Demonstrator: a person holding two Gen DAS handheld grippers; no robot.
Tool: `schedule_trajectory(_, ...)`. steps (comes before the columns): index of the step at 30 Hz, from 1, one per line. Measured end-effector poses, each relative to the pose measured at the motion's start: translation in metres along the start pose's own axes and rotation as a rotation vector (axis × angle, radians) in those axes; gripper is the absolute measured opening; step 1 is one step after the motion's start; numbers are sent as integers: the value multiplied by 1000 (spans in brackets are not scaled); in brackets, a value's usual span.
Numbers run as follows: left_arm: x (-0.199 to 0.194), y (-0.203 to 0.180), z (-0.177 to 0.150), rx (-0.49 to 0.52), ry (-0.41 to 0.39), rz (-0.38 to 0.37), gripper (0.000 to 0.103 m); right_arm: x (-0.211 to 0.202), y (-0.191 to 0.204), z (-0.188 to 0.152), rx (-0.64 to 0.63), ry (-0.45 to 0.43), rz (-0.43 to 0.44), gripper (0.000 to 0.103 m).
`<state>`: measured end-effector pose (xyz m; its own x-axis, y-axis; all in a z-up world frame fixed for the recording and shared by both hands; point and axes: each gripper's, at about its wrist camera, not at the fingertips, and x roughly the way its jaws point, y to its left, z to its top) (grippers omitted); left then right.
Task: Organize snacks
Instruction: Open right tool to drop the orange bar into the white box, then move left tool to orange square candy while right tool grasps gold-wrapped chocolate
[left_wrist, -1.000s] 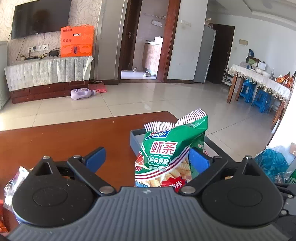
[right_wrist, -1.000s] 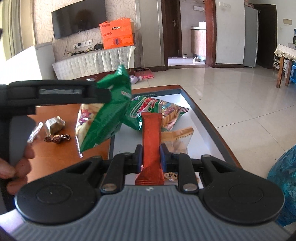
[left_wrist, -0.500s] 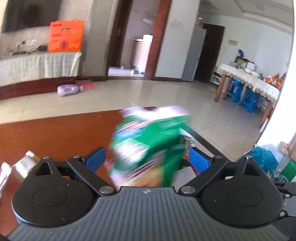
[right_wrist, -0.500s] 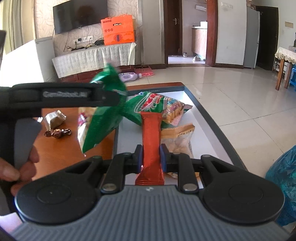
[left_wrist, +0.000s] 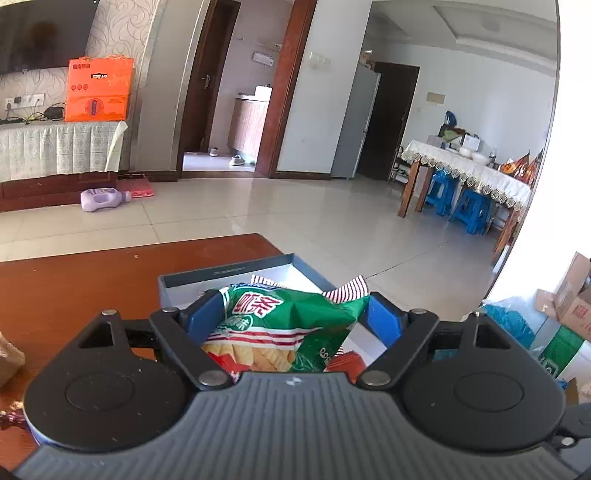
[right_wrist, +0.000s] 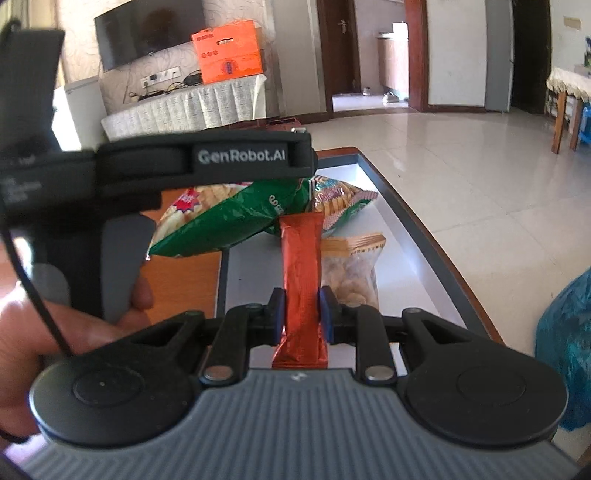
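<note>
A green shrimp-chip bag (left_wrist: 284, 325) lies crumpled between the blue pads of my left gripper (left_wrist: 293, 314). The jaws are closing and both pads press on the bag. It hangs over the near-left edge of the grey tray (left_wrist: 225, 271). In the right wrist view the same bag (right_wrist: 229, 225) hangs under the left gripper's black frame (right_wrist: 221, 158), which a hand (right_wrist: 55, 332) holds. My right gripper (right_wrist: 301, 310) grips an orange-red snack bar (right_wrist: 300, 266) upright over the tray (right_wrist: 406, 221); its jaws are opening slightly, pads still on the wrapper.
In the tray lie a second printed chip bag (right_wrist: 343, 199) and a clear bag of biscuits (right_wrist: 351, 273). The tray sits at the right end of a brown wooden table (left_wrist: 92, 288). Small wrapped sweets (left_wrist: 9, 358) lie at its left. A blue plastic bag (right_wrist: 569, 350) is on the floor.
My left gripper has carried the green bag to the right, over the tray's edge. The bag has gone from upright to lying across the jaws. The right gripper and its bar have stayed put.
</note>
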<state>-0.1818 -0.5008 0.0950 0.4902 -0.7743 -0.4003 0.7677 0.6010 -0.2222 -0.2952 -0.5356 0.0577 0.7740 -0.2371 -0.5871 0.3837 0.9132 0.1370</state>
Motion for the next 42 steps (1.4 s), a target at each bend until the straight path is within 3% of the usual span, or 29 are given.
schedule_trajectory(3,7,-3,1,-44,-12,-45,87,-6,-1,0,2,-24,-5,31)
schedule_trajectory(7,13,-1,3,-101,-16,-134,88,-5,-2,-2,5,-19,-13,32)
schedule_trajectory(11,14,-4,3,-97,-11,-133,88,-7,-3,-2,-5,-24,-18,32)
schedule_trajectory(16,3,20,12,-169,-27,-185,89,-12,5,0,-7,-44,-21,32)
schedule_trajectory(21,-23,22,15,-162,-47,-148,92,-25,17,-6,-15,-61,-29,32)
schedule_trajectory(28,-83,25,20,-67,-85,34,95,-46,43,-13,-43,-108,-23,32)
schedule_trajectory(31,-116,37,18,-39,-88,145,97,-51,59,-15,-72,-106,9,32)
schedule_trajectory(37,-193,88,-2,-160,-91,418,98,-49,106,-22,-190,-98,104,32)
schedule_trajectory(42,-234,131,-27,-163,-72,620,98,-39,134,-25,-219,-67,151,32)
